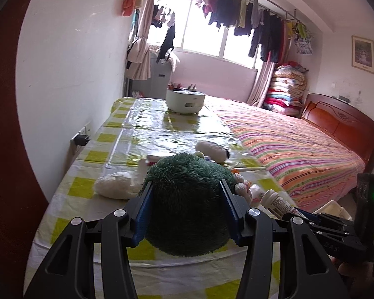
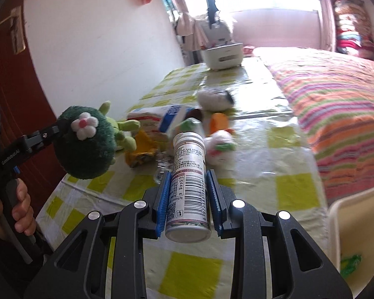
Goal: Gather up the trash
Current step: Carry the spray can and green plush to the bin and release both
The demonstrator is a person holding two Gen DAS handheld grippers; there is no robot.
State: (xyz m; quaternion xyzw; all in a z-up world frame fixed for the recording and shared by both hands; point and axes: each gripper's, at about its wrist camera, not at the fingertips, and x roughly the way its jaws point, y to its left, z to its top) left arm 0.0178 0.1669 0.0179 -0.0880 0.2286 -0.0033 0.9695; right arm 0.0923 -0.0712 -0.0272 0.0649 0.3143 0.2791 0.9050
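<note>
My left gripper point(image 1: 187, 186) is shut on a dark green plush toy point(image 1: 187, 204) with a white flower, held above the table; it also shows in the right wrist view point(image 2: 87, 144). My right gripper point(image 2: 188, 177) is shut on a white tablet tube point(image 2: 188, 179) with a barcode label, held lengthwise between the blue pads; the tube also shows in the left wrist view point(image 1: 279, 203). On the table point(image 2: 294, 194) lie a yellow wrapper point(image 2: 142, 152), a white and blue packet point(image 2: 159, 119) and a crumpled white bag point(image 1: 114, 185).
Small plush toys point(image 2: 219, 147) and a white fluffy toy point(image 2: 215, 98) lie mid-table. A white pot point(image 1: 184, 101) stands at the far end. A striped bed point(image 1: 299, 147) is on the right. A cream bin point(image 2: 359, 226) stands at the lower right. A wall socket point(image 1: 81, 138) is on the left.
</note>
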